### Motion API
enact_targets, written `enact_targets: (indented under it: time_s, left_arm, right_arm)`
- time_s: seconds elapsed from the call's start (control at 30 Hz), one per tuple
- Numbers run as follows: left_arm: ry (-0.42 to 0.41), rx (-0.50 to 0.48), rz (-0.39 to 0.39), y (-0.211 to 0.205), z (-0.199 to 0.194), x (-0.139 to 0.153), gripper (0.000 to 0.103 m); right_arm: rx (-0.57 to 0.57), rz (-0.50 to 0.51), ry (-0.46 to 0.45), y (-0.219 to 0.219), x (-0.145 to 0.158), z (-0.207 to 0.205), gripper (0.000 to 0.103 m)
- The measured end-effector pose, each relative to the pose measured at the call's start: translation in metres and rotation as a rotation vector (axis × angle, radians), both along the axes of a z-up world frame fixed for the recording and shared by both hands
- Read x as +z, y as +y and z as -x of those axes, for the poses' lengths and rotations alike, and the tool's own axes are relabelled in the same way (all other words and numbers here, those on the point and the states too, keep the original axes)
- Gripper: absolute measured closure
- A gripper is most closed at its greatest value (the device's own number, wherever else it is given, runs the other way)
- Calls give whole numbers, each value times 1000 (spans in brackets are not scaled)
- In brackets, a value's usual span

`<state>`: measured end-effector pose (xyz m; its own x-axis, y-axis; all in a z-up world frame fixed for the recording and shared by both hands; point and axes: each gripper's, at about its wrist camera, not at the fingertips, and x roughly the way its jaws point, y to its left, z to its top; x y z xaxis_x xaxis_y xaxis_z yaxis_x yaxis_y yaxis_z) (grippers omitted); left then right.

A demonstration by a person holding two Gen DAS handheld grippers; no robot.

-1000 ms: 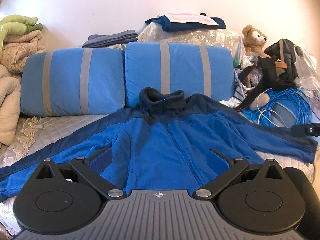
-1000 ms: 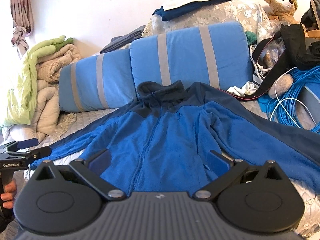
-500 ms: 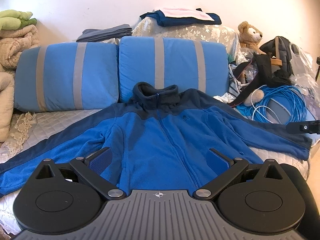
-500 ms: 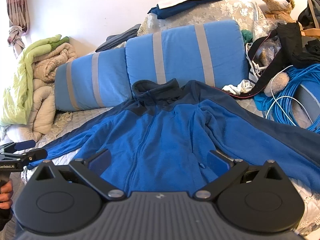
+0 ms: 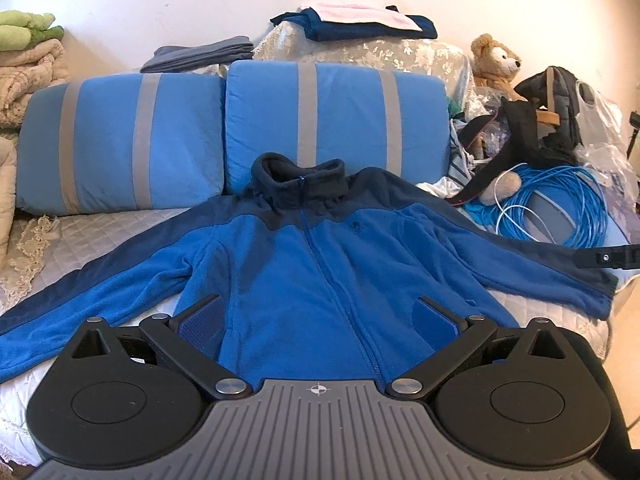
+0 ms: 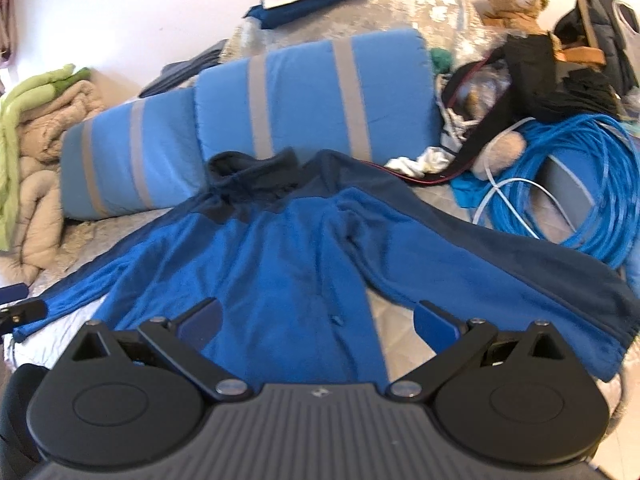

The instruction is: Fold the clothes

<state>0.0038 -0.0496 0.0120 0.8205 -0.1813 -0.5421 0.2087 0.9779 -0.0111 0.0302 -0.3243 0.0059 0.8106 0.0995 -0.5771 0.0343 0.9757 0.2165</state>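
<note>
In the left wrist view, the blue fleece jacket lies front-up and zipped on the quilted bed, collar toward the two striped cushions at the far side and both sleeves spread out to left and right. The left claw hangs over the near hem with its jaws wide apart and nothing between them. The fleece looks thick, soft and light; it should drape and bunch rather than hold a crease, and its nap likely gives the pads good purchase. The left sleeve ends near the bed's left edge, and its cuff looks like the natural place to pinch.

In the right wrist view, somewhat blurred, the right claw is likewise spread and empty, above the jacket's lower right side. The right sleeve runs out toward a coil of blue cable. Taking it at the cuff or the shoulder seam would likely let the sleeve fold across the chest; a pinch through both layers might drag the whole body along.
</note>
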Motion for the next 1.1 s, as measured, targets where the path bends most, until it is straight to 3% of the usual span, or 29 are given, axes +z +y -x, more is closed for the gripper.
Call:
enact_targets:
  time_s: [1.1]
  left_arm:
    - [65, -132, -51, -61, -41, -16, 1]
  right_arm:
    - [-284, 13, 24, -175, -56, 23, 1]
